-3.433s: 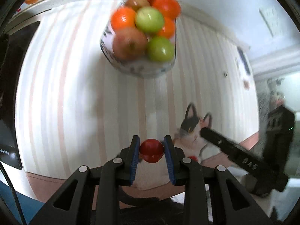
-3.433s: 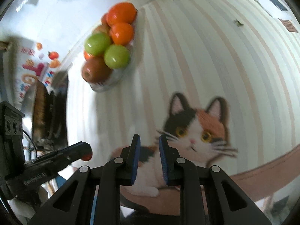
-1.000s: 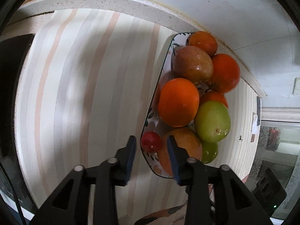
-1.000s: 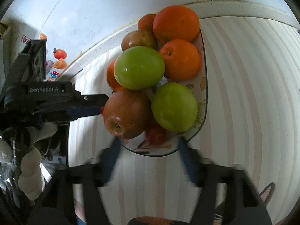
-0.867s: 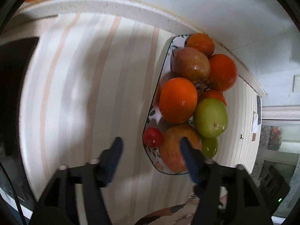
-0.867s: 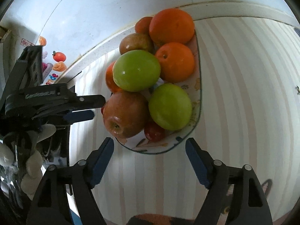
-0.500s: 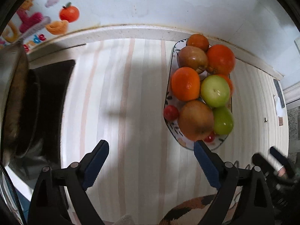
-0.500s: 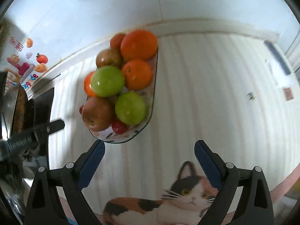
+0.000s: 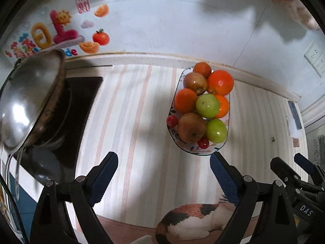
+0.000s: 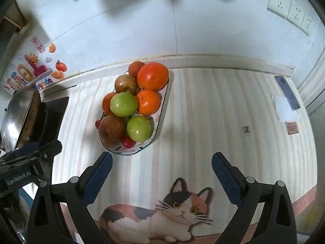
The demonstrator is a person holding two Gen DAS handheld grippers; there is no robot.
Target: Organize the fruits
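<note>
A patterned oblong fruit plate [image 9: 211,152] [image 10: 162,103] stands on the striped mat, piled with oranges [image 9: 220,82] [image 10: 152,75], green apples [image 9: 207,105] [image 10: 123,104], brownish apples [image 9: 191,128] [image 10: 112,128] and small red cherry tomatoes [image 9: 172,120] [image 10: 127,141]. My left gripper [image 9: 164,175] hangs open above the mat, short of the plate, with nothing between its fingers. Open and holding nothing as well, my right gripper [image 10: 161,178] hovers over the mat near the plate's front end. Each gripper shows at the edge of the other's view.
A steel wok [image 9: 30,99] [image 10: 18,113] sits on a black stove [image 9: 81,109] at the left. The mat carries a cat picture [image 10: 158,217] near its front edge. The white wall behind bears colourful stickers [image 9: 61,34] and sockets [image 10: 290,10]. A phone [image 10: 286,92] lies at the right.
Both grippers opened wide, letting small red tomatoes go onto the plate, then rose and drew back from it; the plate now looks smaller and farther in both views.
</note>
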